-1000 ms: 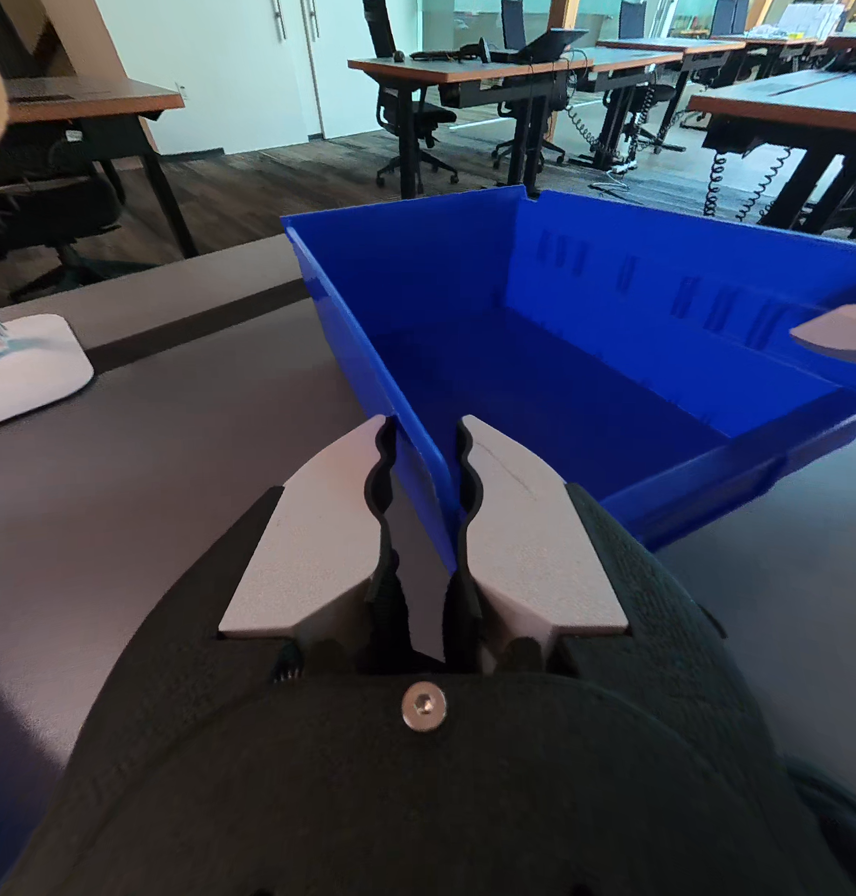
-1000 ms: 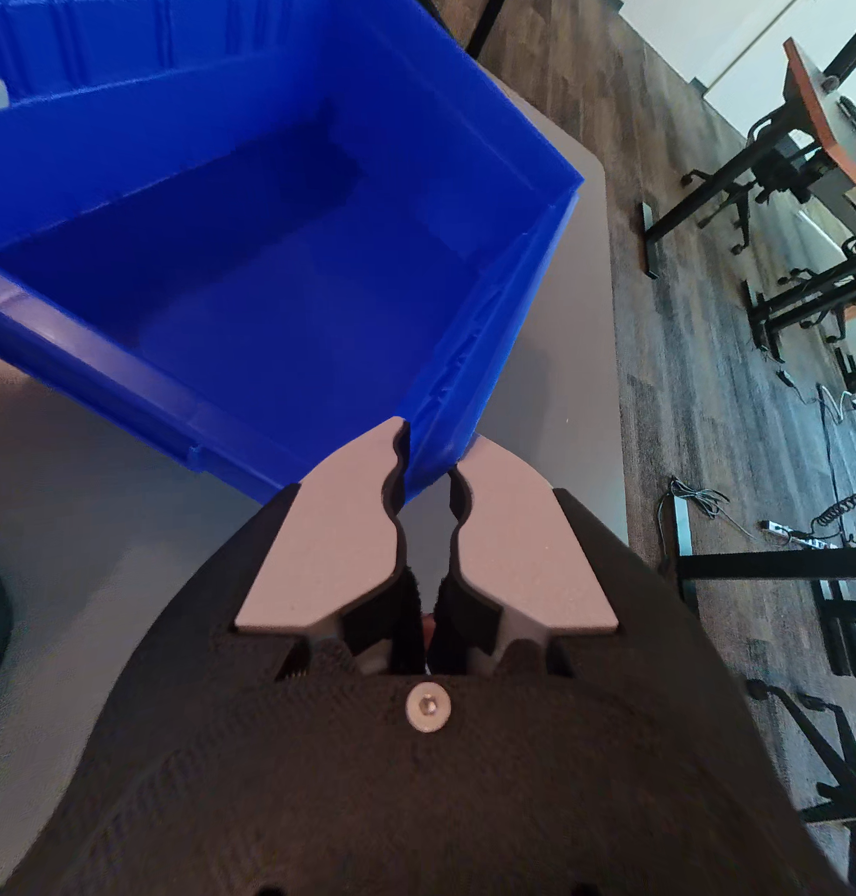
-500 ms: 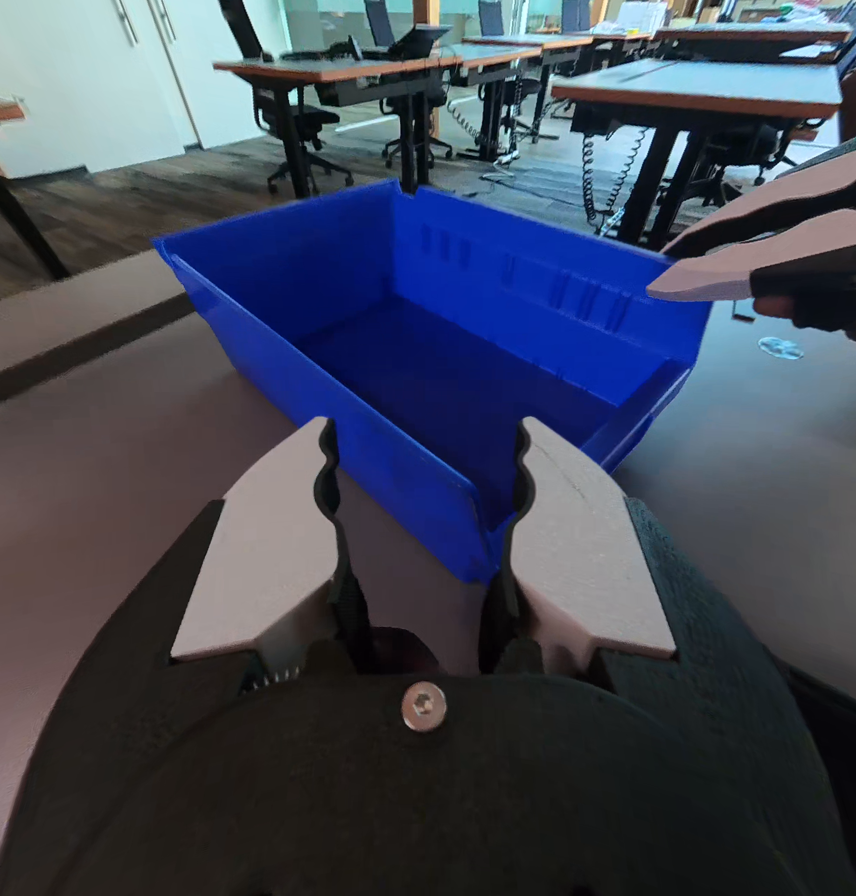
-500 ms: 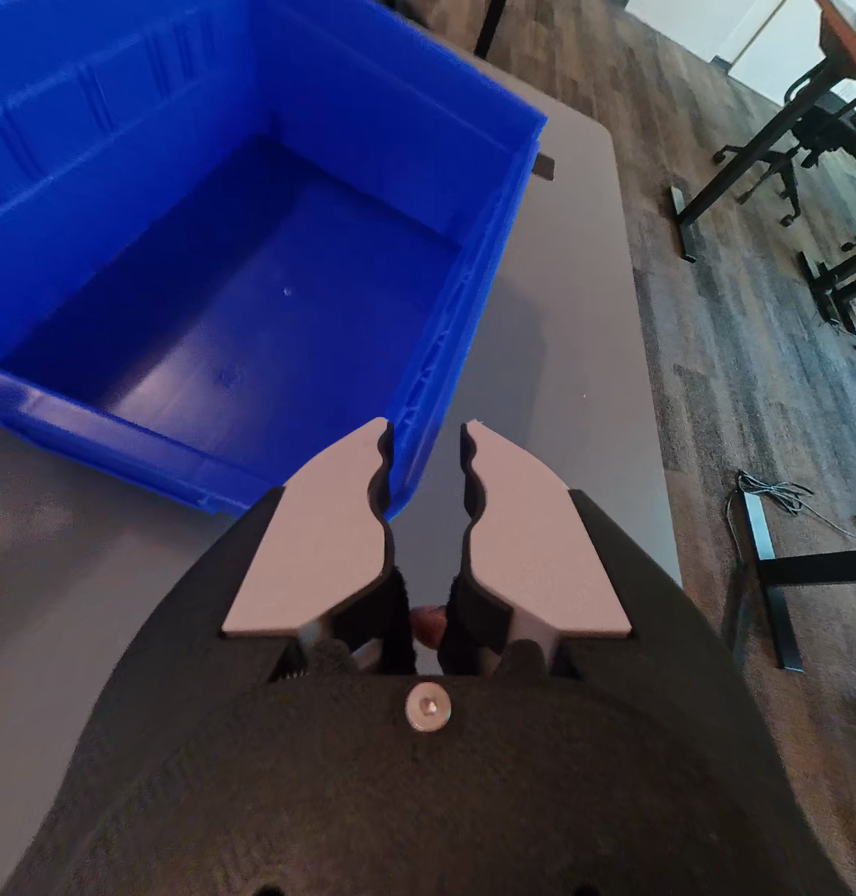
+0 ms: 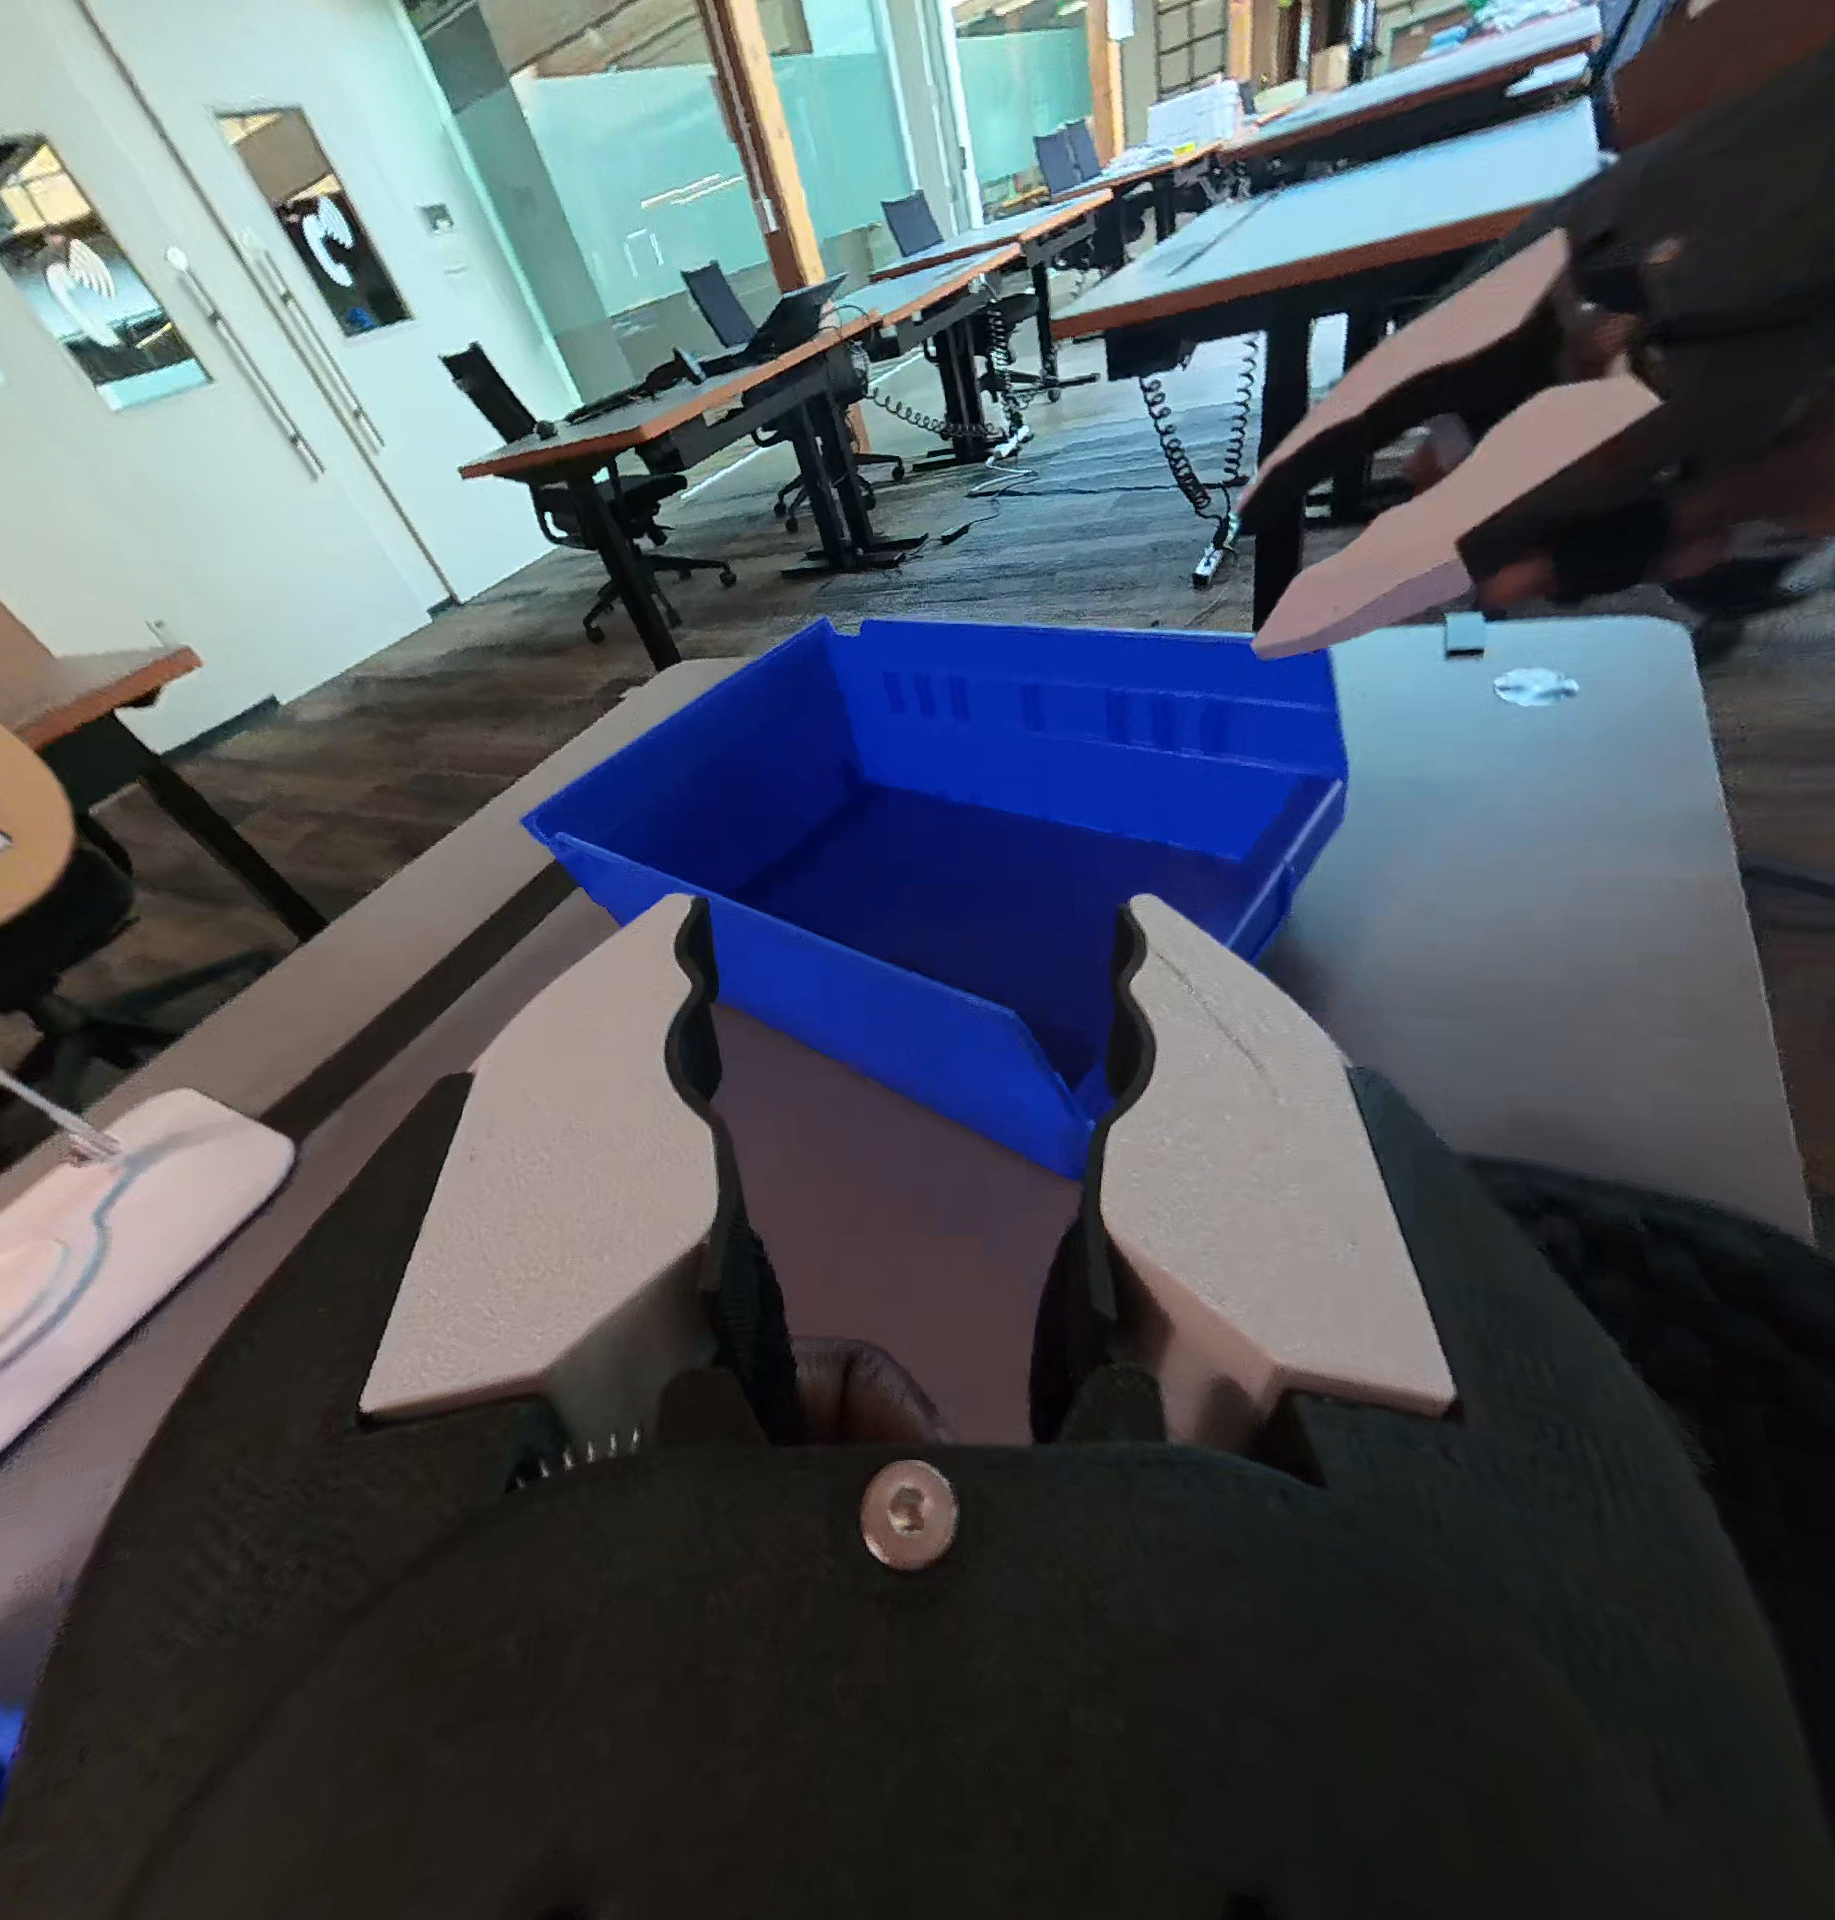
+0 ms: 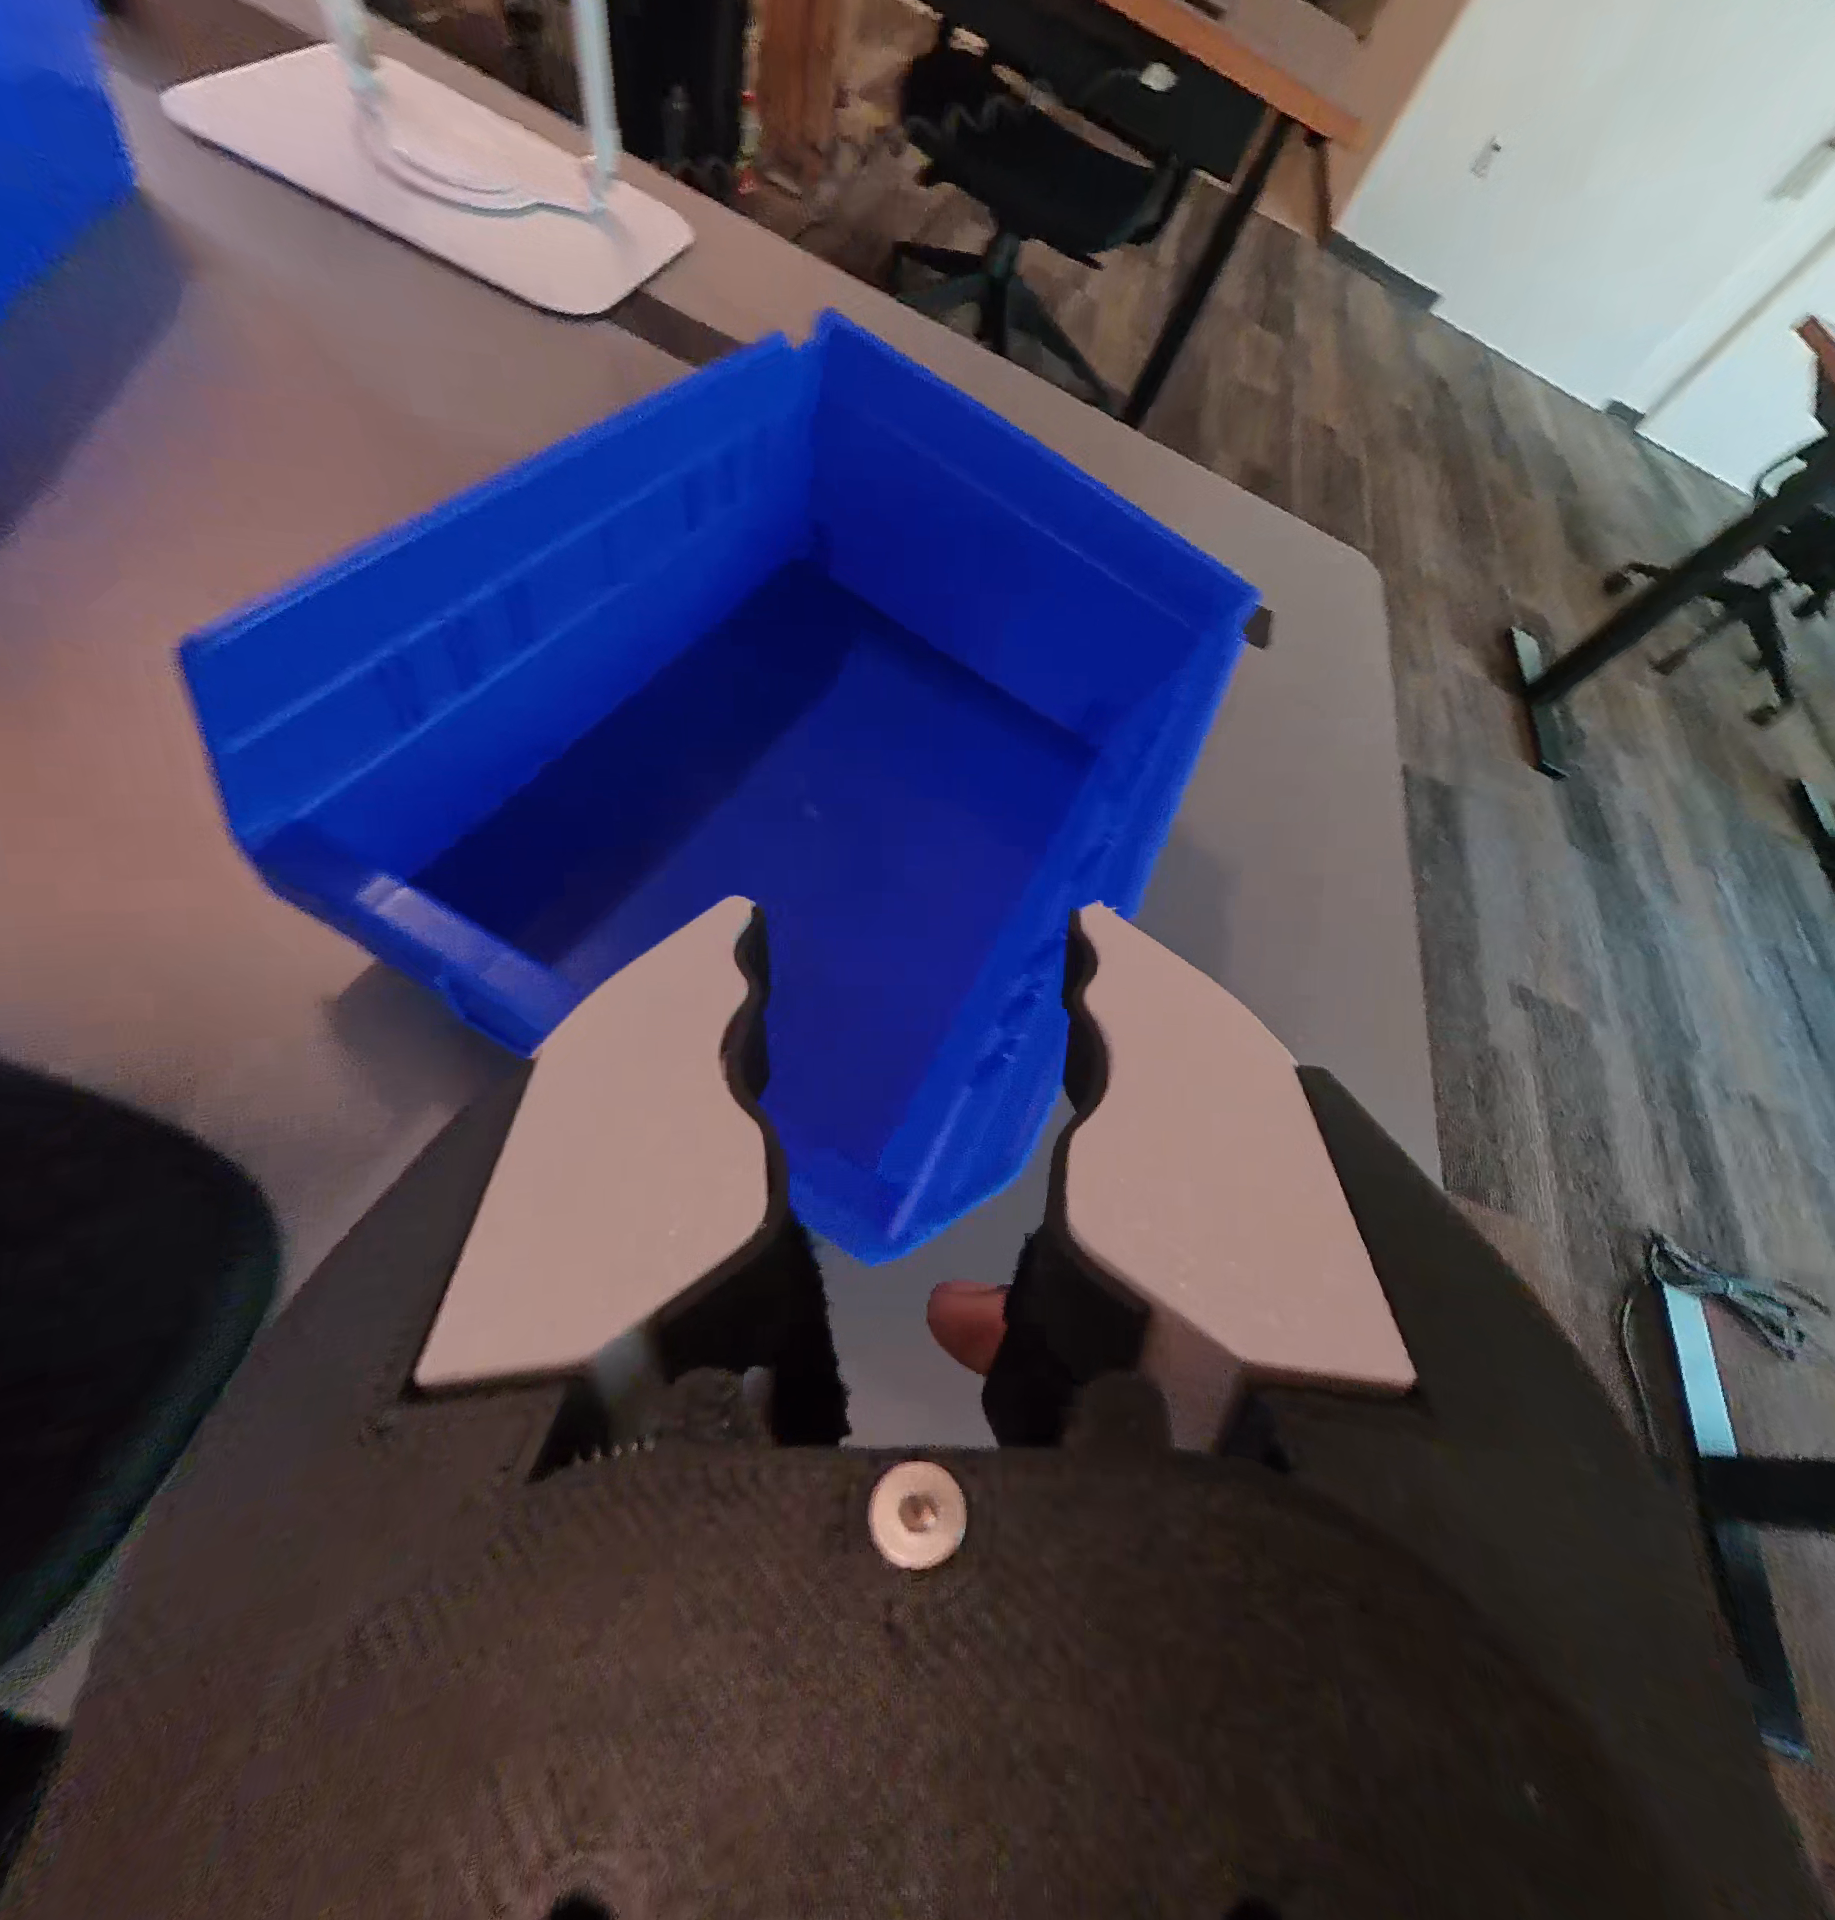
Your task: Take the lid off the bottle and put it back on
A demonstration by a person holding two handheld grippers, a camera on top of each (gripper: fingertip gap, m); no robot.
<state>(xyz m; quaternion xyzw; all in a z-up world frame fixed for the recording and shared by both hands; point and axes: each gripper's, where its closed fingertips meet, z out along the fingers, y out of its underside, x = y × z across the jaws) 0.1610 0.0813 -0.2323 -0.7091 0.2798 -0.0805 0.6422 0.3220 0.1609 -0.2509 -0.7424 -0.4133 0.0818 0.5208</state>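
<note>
No bottle or lid shows in either view. An empty blue plastic bin (image 5: 944,717) stands on the grey table (image 5: 1515,883); it also shows in the right wrist view (image 6: 497,665). My left gripper (image 5: 908,920) is open and empty, held back from the bin's near corner. My right gripper (image 6: 915,920) is open and empty, above and short of the bin's other near corner. It also shows in the left wrist view (image 5: 1261,577), raised over the bin's far right corner.
A white flat stand base (image 5: 92,1226) with a cable lies on the table's left, also in the right wrist view (image 6: 425,177). Another blue thing (image 6: 19,156) sits at the far left edge. The table's edge (image 6: 1401,935) is close beyond the bin; desks and chairs stand farther off.
Both grippers were closed around the bin's side walls a second ago. They have let go, opened wide and drawn back and upward. The bin sits on the table.
</note>
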